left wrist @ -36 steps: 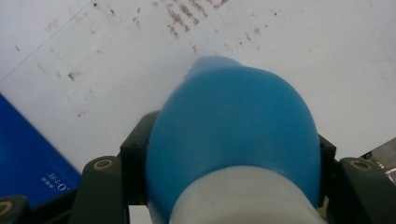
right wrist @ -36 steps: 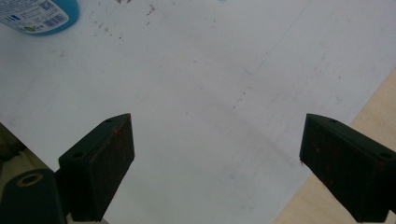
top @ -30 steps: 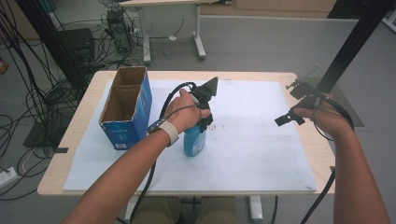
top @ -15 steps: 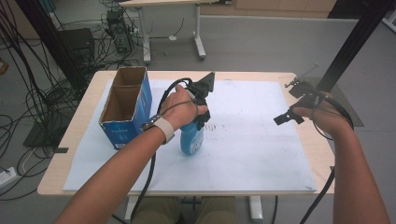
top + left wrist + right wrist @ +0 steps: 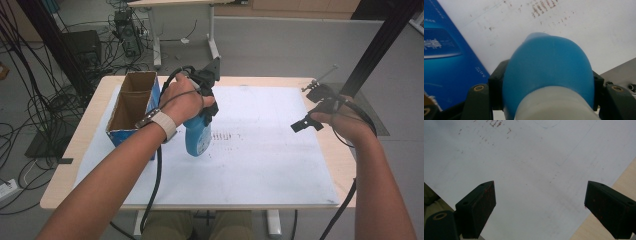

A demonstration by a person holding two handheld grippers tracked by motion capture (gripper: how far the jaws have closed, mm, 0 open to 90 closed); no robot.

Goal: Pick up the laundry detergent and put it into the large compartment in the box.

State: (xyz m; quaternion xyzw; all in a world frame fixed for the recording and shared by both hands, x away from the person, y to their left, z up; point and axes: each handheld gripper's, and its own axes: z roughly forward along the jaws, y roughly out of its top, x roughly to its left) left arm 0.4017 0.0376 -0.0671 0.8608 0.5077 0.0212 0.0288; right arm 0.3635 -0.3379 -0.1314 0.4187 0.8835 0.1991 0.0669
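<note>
The blue plastic bottle with a pale grey-white upper part [image 5: 196,137] hangs just above the white sheet, gripped near its top by the left gripper [image 5: 204,107], its rounded blue base pointing down and slightly toward the person. In the left gripper view the bottle [image 5: 546,75] sits squarely between the two black jaws, which press on it from both sides; its blue body bulges outward past them and the grey-white band lies nearest the camera. The person's left hand [image 5: 182,100], with a light band round the wrist, wraps the gripper's body from above, and a black cable trails from it down along the forearm.

Just beside the bottle, on its left in the high view, stands the open-topped blue cardboard box with a brown inside [image 5: 131,112]; its printed blue wall [image 5: 446,57] shows close by in the left gripper view. Bottle and box do not touch as far as the high view lets me tell. Under both lies the large white sheet with faint reddish-brown marks [image 5: 260,150], which covers most of the light wooden bench [image 5: 75,160].

Well apart, over the right edge of the sheet, the right gripper [image 5: 305,122] is held in the person's right hand [image 5: 345,122]. In the right gripper view its jaws are spread wide with nothing between them, the sheet [image 5: 536,170] below and a strip of the bench's bare wood at the corner.
</note>
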